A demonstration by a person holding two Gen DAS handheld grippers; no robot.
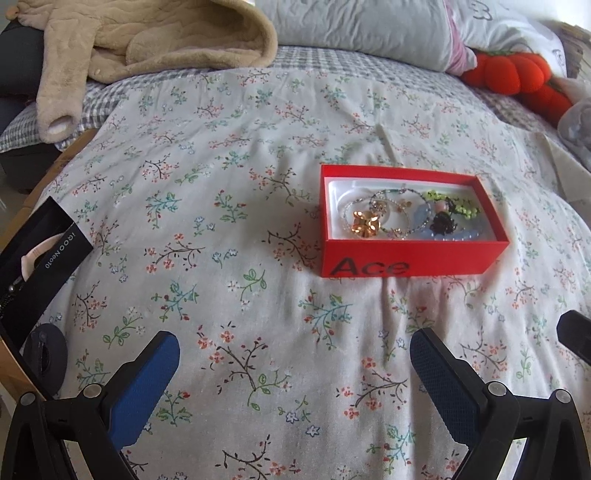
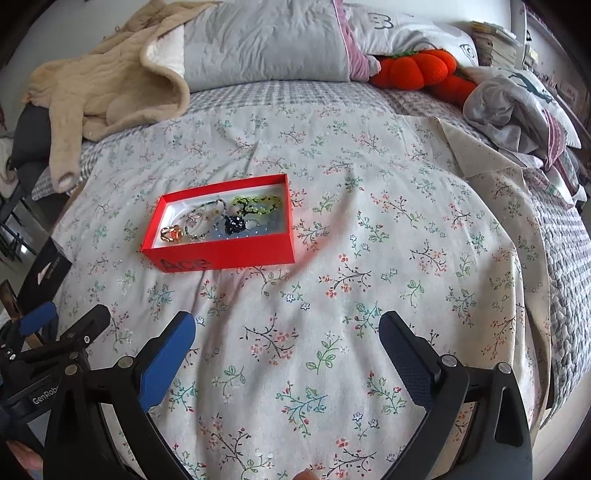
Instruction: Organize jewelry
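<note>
A beige fleece garment (image 1: pixel 147 40) lies crumpled at the upper left of both views, partly overlapping a grey quilted pillow (image 1: pixel 362 29) at upper centre. An orange pumpkin-shaped plush (image 1: pixel 517 74) sits at the upper right of the left wrist view. In the right wrist view a crumpled grey patterned cloth (image 2: pixel 517 110) occupies the upper right. A black cardboard box with white lettering (image 1: pixel 40 254) rests at the left edge of the floral bedsheet (image 1: pixel 258 166).

The open red cardboard box printed "Ace" (image 1: pixel 406 258) sits on the sheet, right of centre in the left wrist view and left of centre in the right wrist view. It holds tangled jewelry: a gold flower-shaped piece (image 1: pixel 365 223), a black beaded piece (image 1: pixel 443 221), a yellow-green beaded strand (image 1: pixel 454 203) and thin beaded bracelets (image 1: pixel 388 210). Nothing lies between either gripper and the box.

The left gripper (image 1: pixel 295 354) hovers low over the sheet, jaws spread wide, holding nothing. The right gripper (image 2: pixel 288 339) hovers likewise, jaws spread, empty, with the left gripper visible at its lower left.
</note>
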